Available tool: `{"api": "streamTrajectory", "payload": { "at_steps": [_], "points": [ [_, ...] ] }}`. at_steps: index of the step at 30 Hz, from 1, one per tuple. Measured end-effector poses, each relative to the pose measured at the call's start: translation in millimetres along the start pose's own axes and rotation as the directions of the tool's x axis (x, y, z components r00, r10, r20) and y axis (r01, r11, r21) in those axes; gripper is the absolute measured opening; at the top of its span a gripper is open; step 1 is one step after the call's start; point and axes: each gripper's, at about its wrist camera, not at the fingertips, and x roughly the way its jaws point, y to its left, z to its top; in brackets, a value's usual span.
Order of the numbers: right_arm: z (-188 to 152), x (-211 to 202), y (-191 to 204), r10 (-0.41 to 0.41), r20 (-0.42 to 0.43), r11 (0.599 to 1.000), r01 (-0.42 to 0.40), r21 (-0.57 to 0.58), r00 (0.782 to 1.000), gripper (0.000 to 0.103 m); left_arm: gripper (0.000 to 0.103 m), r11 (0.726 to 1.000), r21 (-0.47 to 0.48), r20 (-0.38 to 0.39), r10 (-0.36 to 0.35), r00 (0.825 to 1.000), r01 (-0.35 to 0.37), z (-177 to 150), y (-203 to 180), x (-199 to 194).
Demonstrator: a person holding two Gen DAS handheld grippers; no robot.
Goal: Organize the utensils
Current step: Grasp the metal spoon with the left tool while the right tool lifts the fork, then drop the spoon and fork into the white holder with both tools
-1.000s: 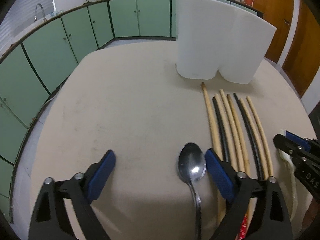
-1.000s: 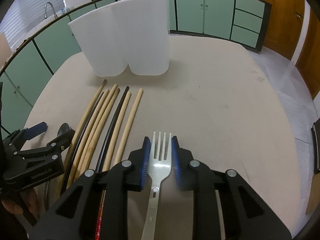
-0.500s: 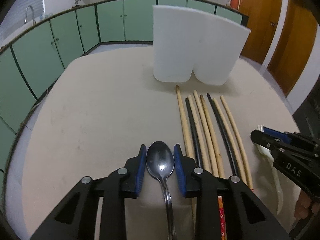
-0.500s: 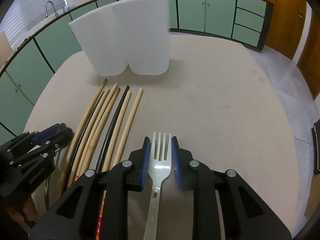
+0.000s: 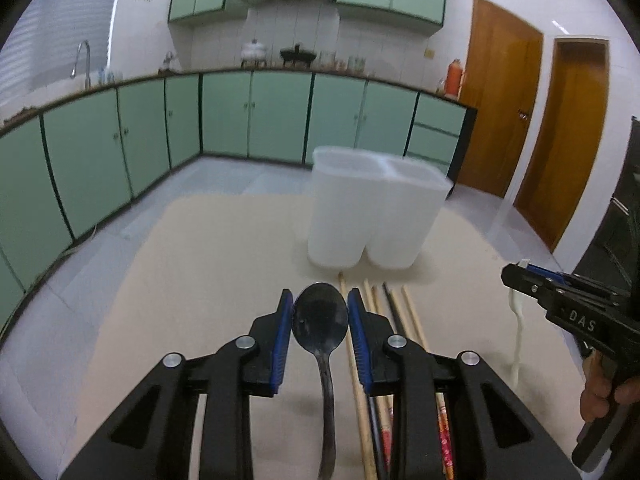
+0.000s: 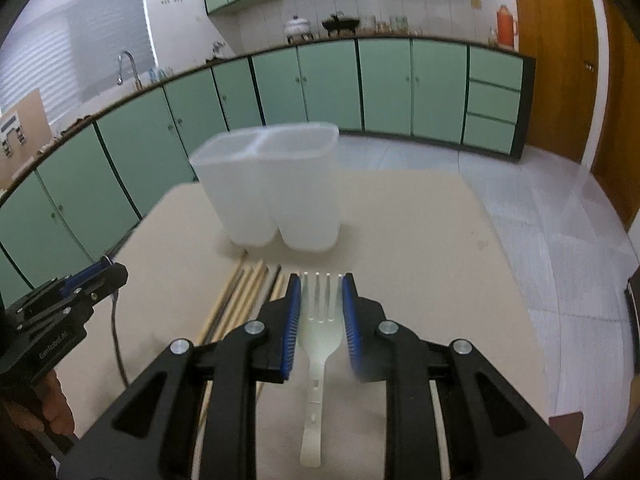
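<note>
My left gripper is shut on a metal spoon by its bowl and holds it above the table. My right gripper is shut on a white plastic fork by its head, also lifted. A white two-compartment holder stands upright ahead of both grippers; it shows in the right wrist view too. Several wooden and black chopsticks lie side by side on the table in front of the holder, also seen in the right wrist view.
The beige table ends at a far edge just behind the holder. Green kitchen cabinets run around the room beyond it. Wooden doors are at the right.
The left gripper closed on the spoon. Both grippers then rose off the table with their utensils and now look more level, over the holder's open top.
</note>
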Motion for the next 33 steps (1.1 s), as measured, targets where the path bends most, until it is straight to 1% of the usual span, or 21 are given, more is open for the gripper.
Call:
{"api": "streamTrajectory", "payload": {
  "at_steps": [6, 11, 16, 21, 25, 28, 31, 33],
  "points": [
    [19.1, -17.6, 2.1, 0.002, 0.067, 1.000, 0.000, -0.027, 0.998, 0.020, 0.028, 1.000, -0.002, 0.072, -0.021, 0.997, 0.022, 12.0, 0.2, -18.7],
    [38.3, -27.2, -2.0, 0.008, 0.124, 0.999, -0.004, -0.032, 0.992, 0.020, 0.027, 0.999, -0.017, 0.123, -0.031, 0.992, 0.034, 30.4, 2.6, -26.5],
    [68.4, -35.5, -5.0, 0.024, 0.199, 0.999, -0.014, -0.053, 0.980, 0.020, 0.027, 0.999, -0.022, 0.179, -0.038, 0.983, 0.043, 53.9, 2.9, -36.0],
    [105.3, -36.8, -6.3, 0.047, 0.275, 0.997, -0.029, -0.069, 0.960, 0.020, 0.027, 0.998, -0.019, 0.255, -0.049, 0.966, 0.056, 89.3, 4.6, -48.0],
    [138.3, -34.2, -11.4, 0.065, 0.333, 0.998, -0.052, -0.048, 0.941, 0.020, 0.027, 0.997, -0.019, 0.324, -0.059, 0.944, 0.069, 120.8, 5.5, -50.5],
    [160.4, -27.8, -13.0, 0.062, 0.374, 0.998, -0.050, -0.042, 0.925, 0.020, 0.027, 0.996, -0.017, 0.361, -0.072, 0.930, 0.084, 142.6, 4.9, -44.5],
    [173.4, -16.4, -13.9, 0.056, 0.394, 0.998, -0.042, -0.044, 0.917, 0.020, 0.027, 0.995, -0.015, 0.374, -0.086, 0.924, 0.099, 158.6, 3.6, -30.0],
    [181.3, -3.8, -13.9, 0.049, 0.405, 0.998, -0.032, -0.048, 0.913, 0.020, 0.027, 0.994, -0.018, 0.368, -0.092, 0.925, 0.107, 166.3, 2.7, -13.5]
  ]
}}
